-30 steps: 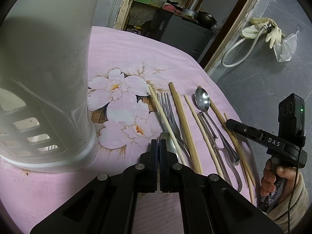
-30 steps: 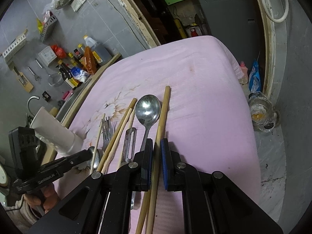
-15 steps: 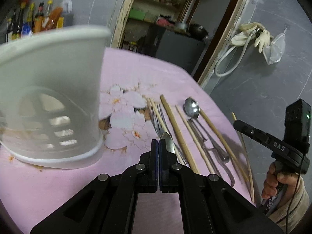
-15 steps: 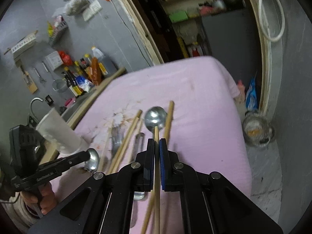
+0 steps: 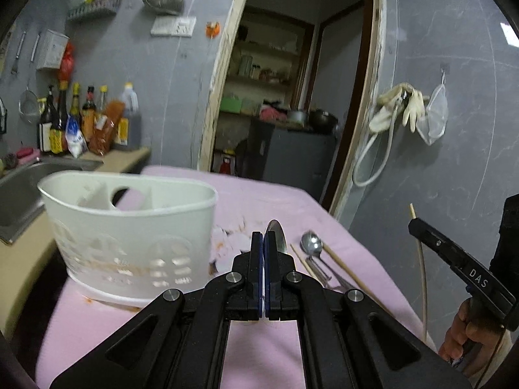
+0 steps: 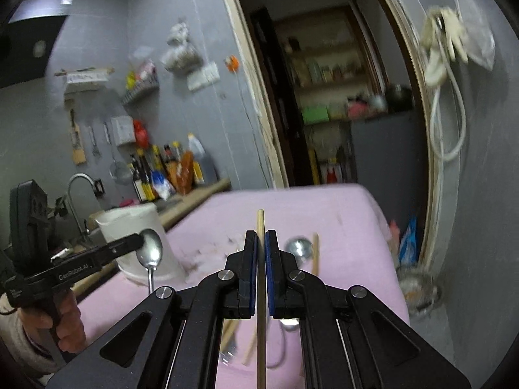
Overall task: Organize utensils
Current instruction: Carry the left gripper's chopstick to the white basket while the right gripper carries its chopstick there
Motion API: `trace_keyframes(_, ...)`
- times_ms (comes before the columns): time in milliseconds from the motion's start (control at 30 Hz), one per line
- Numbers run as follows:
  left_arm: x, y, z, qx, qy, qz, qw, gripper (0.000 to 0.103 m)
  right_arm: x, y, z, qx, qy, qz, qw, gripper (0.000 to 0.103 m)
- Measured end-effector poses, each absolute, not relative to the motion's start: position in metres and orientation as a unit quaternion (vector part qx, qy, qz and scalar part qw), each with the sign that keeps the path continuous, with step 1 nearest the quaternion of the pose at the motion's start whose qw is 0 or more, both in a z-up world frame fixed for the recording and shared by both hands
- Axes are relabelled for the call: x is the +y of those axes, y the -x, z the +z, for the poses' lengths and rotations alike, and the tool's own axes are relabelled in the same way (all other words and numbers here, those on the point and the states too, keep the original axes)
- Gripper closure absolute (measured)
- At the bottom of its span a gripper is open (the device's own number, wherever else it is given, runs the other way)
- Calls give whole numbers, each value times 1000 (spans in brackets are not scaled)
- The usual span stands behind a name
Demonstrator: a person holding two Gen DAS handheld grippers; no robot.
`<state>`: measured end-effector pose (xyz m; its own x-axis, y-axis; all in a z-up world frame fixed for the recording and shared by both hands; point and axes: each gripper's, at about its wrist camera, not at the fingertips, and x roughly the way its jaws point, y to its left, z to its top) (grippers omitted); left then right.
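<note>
While a spoon (image 5: 276, 234) is pinched in the left gripper (image 5: 263, 243) and a chopstick (image 6: 260, 291) in the right gripper (image 6: 261, 243), each should be lowered upright into the white caddy (image 5: 129, 233) ahead-left.

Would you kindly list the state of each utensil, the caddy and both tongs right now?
Left tongs: shut on a spoon, lifted.
Right tongs: shut on a chopstick, lifted.
Caddy: upright on the cloth; no utensils visible inside.
Second spoon: lying on the cloth.
Other chopsticks: lying on the cloth.
</note>
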<state>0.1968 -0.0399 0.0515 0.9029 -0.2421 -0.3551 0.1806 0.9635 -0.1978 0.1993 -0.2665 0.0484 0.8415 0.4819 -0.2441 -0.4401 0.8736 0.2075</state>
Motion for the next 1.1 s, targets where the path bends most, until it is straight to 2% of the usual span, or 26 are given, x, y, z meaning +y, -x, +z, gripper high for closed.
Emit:
trace_keyframes(367, 40, -162, 126, 106, 56, -14, 993, 103, -174, -196, 116, -7, -76, 317, 945, 100)
trace_keyframes(600, 110, -170, 149, 63, 53, 90, 992, 103, -95, -228, 156, -78, -103, 365, 922, 100)
trace_keyframes(800, 141, -198, 134, 46, 38, 158, 986, 103, -64, -255, 156, -108, -108, 346, 926, 100)
trace_keyframes(1100, 139, -236, 84, 71, 27, 182, 980, 103, -53, -277, 120, -84, -90, 290, 949, 100)
